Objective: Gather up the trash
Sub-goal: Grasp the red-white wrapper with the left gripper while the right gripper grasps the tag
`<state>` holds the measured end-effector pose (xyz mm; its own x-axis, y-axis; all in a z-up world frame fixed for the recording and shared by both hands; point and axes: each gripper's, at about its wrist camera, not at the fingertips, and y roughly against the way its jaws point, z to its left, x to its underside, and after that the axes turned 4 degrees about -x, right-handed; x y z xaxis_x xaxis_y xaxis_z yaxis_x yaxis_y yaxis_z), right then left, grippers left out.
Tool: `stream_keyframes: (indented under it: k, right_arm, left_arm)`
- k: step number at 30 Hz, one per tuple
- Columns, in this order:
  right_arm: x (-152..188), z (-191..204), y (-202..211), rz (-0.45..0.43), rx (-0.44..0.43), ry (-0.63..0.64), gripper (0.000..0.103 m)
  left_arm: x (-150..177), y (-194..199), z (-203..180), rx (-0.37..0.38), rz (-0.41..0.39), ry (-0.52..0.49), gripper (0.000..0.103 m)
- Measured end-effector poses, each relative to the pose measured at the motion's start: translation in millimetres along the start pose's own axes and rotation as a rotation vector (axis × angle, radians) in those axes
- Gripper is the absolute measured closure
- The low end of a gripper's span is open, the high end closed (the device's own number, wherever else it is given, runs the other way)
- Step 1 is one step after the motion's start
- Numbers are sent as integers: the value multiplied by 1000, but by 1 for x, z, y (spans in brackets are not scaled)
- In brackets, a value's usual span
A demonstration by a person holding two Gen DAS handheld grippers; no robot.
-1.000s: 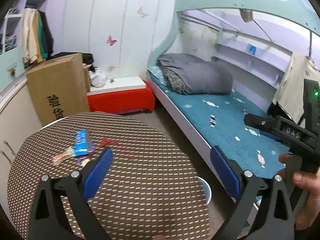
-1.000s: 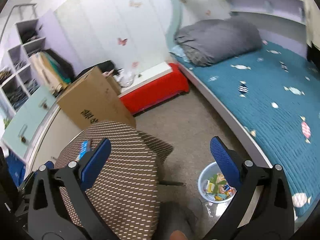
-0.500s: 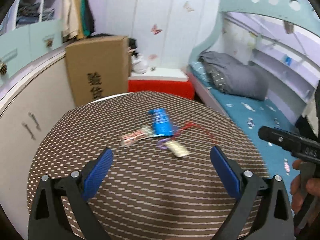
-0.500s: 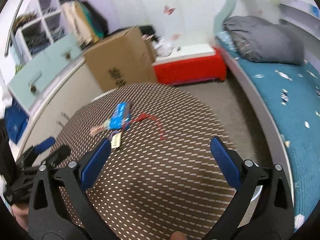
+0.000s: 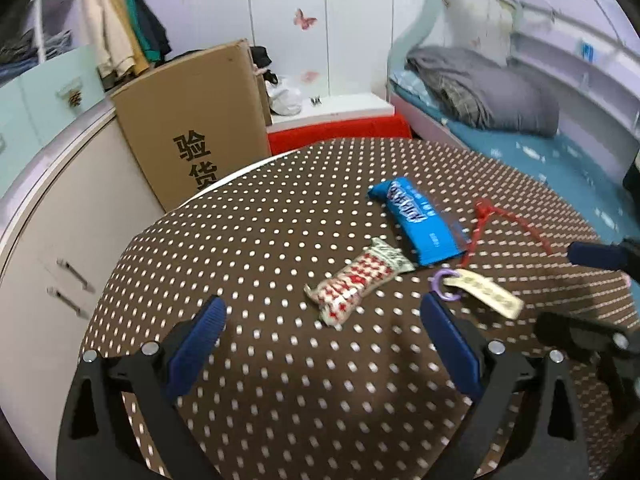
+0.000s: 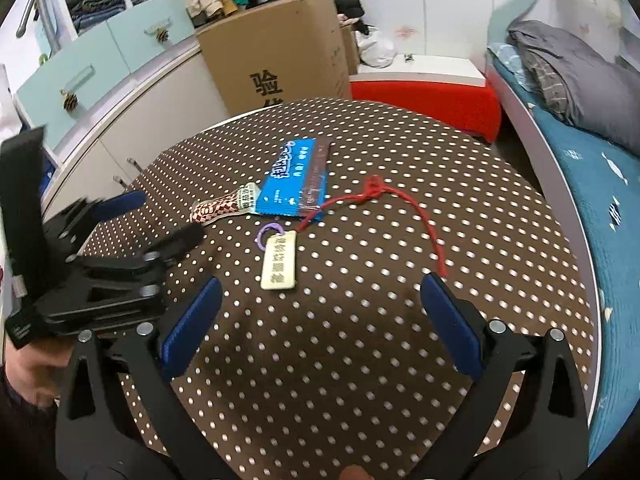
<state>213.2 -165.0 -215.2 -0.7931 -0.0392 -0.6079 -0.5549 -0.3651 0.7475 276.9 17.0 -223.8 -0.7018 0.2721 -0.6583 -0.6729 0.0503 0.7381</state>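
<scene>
On the round brown dotted table point(image 5: 280, 400) point(image 6: 340, 360) lie a blue wrapper point(image 5: 416, 220) point(image 6: 296, 180), a red-and-white wrapper point(image 5: 356, 280) point(image 6: 220, 206), a cream tag on a purple ring point(image 5: 480, 292) point(image 6: 280, 262) and a red string point(image 5: 504, 220) point(image 6: 400, 204). My left gripper point(image 5: 324, 344) point(image 6: 156, 216) stands open just short of the red-and-white wrapper, holding nothing. My right gripper point(image 6: 320, 316) point(image 5: 580, 292) is open too, just short of the cream tag, empty.
A cardboard box point(image 5: 192, 120) point(image 6: 276, 48) stands behind the table beside a curved white cabinet point(image 5: 60, 216). A red bench point(image 6: 424, 96) and a bed with a blue sheet point(image 6: 600, 184) and grey bedding point(image 5: 488, 88) lie to the right.
Both grippers swung from the floor and bed toward the table and came lower and closer to the trash. The basin with trash on the floor has left the view.
</scene>
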Motion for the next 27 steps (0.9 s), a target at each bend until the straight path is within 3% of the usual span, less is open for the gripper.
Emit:
stream_keyframes:
  k: [1, 3, 7, 8, 11, 15, 18, 27]
  right_arm:
    - [-1, 2, -5, 7, -2, 5, 6]
    - [-3, 5, -11, 11, -6, 15, 7]
    - [-8, 12, -27, 22, -5, 36, 14]
    - [-8, 13, -31, 23, -4, 40, 18]
    - [-11, 19, -39, 15, 6, 54, 34]
    - [-11, 30, -44, 6, 32, 101, 71]
    - [-7, 37, -44, 7, 20, 119, 83]
    - [12, 29, -18, -18, -37, 85, 83]
  left_arm:
    - [-2, -6, -1, -2, 5, -14, 8]
    - [-7, -18, -1, 17, 23, -39, 20]
    - [-9, -29, -1, 89, 44, -64, 49]
    - [-9, -29, 1, 125, 48, -54, 62]
    - [-4, -24, 5, 118, 47, -33, 79]
    - [8, -15, 17, 120, 45, 54, 81]
    - [18, -8, 24, 124, 43, 110, 81]
    - [40, 27, 29, 137, 14, 227, 82]
